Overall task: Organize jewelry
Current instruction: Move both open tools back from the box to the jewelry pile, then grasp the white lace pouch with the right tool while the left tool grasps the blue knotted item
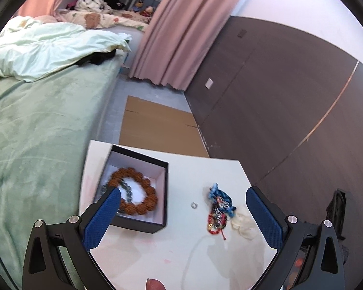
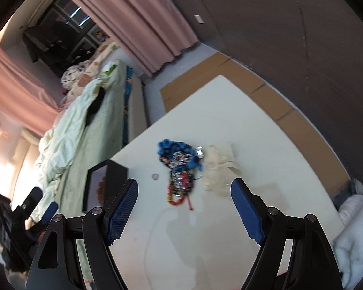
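Note:
A black box [image 1: 163, 188] with a white lining stands on the white table [image 1: 198, 169]. A brown bead bracelet [image 1: 147, 201] and a dark grey bead strand [image 1: 127, 189] lie in it. To its right lie a small silver ring [image 1: 193, 205], a tangle of blue, red and silver jewelry [image 1: 219, 211] and a cream piece [image 1: 244, 223]. My left gripper [image 1: 184, 198] is open and empty above the box and pile. My right gripper [image 2: 184, 188] is open and empty just short of the jewelry pile [image 2: 180, 166]; the ring [image 2: 155, 176] and box [image 2: 109, 176] are at its left.
A bed with green bedding [image 1: 36, 120] runs along the table's left side. Flattened cardboard [image 1: 157, 125] lies on the floor beyond the table. A dark panelled wall [image 1: 290, 96] is at the right, pink curtains [image 1: 176, 36] behind. White fabric [image 2: 353, 236] lies off the table's right edge.

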`<state>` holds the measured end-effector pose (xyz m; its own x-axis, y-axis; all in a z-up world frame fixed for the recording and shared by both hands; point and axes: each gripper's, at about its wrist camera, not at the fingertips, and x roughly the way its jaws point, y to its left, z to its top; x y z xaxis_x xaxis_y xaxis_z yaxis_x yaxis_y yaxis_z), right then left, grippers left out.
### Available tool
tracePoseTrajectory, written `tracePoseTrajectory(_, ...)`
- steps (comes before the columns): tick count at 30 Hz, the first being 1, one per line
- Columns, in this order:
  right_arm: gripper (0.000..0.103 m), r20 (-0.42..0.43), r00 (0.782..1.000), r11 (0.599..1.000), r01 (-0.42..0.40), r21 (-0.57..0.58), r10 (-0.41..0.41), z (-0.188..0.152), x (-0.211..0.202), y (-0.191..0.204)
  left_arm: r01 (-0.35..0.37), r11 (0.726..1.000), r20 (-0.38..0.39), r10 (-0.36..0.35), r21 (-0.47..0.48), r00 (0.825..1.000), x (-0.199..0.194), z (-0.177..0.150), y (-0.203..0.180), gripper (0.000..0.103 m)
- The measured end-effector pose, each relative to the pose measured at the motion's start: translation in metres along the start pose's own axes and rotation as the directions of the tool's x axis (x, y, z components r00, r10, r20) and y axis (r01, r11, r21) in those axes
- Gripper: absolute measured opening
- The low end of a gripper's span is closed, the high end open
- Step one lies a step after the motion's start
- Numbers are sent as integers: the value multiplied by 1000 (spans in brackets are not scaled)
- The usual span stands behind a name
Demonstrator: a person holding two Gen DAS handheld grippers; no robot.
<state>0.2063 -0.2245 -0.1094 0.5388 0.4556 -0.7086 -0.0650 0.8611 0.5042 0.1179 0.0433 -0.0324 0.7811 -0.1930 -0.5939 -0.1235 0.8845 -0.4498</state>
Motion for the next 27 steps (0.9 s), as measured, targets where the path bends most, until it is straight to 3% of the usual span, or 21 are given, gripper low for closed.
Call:
tracePoseTrajectory(4,80,-16,998,998,53,43,-53,1,4,-11,9,999,-24,-8,47,1000,10,-6,-16,102)
tracePoseTrajectory(10,79,-55,994,990,103,97,-98,3,16,-28,43,991,-61,-35,130,998,24,-14,-36,94)
tracePoseTrajectory(19,75,-116,985,981,143,131,-128,8,43,-37,86,979,-132,-62,184,989,59,-22,-55,72)
tracePoseTrajectory(22,61,-150,981,981,140,134,-119,11,54,-37,104,974,-152,-74,200,986,71,-23,-61,71)
tracePoseTrajectory(24,28,-180,979,981,125,151,-97,12,61,-40,118,973,-173,-84,197,981,81,-24,-64,67)
tracePoseTrajectory(26,7,-191,979,977,111,181,-76,12,65,-44,126,973,-187,-89,194,978,88,-23,-64,66)
tracePoseTrajectory(27,7,-186,980,977,99,191,-62,13,65,-45,126,973,-190,-89,195,978,93,-23,-65,65)
